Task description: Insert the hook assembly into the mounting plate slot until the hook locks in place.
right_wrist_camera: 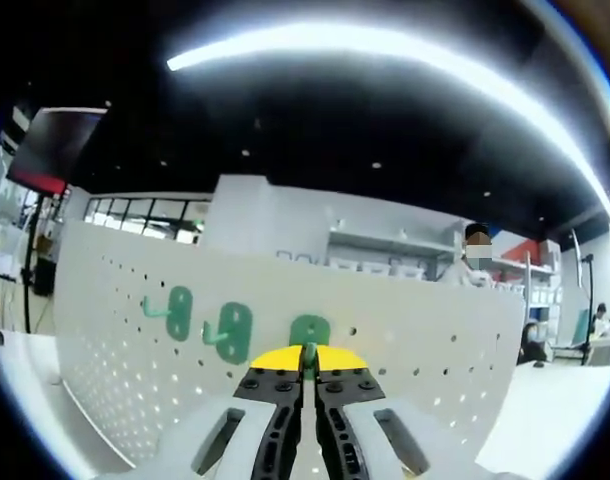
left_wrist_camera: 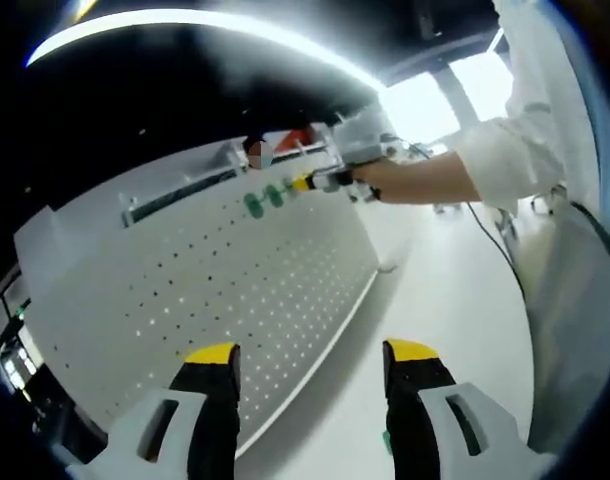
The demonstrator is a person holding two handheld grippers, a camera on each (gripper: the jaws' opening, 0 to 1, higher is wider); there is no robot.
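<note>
In the left gripper view, the left hand-held gripper [left_wrist_camera: 312,362] is seen with its black, yellow-tipped jaws spread wide, nothing held between them. Beyond them a white perforated mounting plate [left_wrist_camera: 185,290] is stood upright on a white desk [left_wrist_camera: 435,300]. Near the plate's upper edge, two green hooks [left_wrist_camera: 264,199] are seen already fixed side by side, and just beside them the right hand-held gripper [left_wrist_camera: 307,182] is pressed up to the plate by a person's hand [left_wrist_camera: 377,180], a white sleeve [left_wrist_camera: 500,150] being visible behind it. A bright ceiling light strip [left_wrist_camera: 185,25] is seen overhead.

In the right gripper view, the right hand-held gripper [right_wrist_camera: 307,358] is seen with its jaws closed narrowly on a green hook assembly [right_wrist_camera: 309,335], which is held against the face of the mounting plate [right_wrist_camera: 415,350] near its upper part. Whether the hook is fully seated in a slot cannot be told, since its lower portion is hidden by the jaw tips. To its left, two more green hooks are mounted on the plate: one [right_wrist_camera: 230,332] just beside the held piece and another [right_wrist_camera: 174,311] further left, each with its prong pointing leftward. People [right_wrist_camera: 475,262] are seen seated beyond the plate's top edge.
</note>
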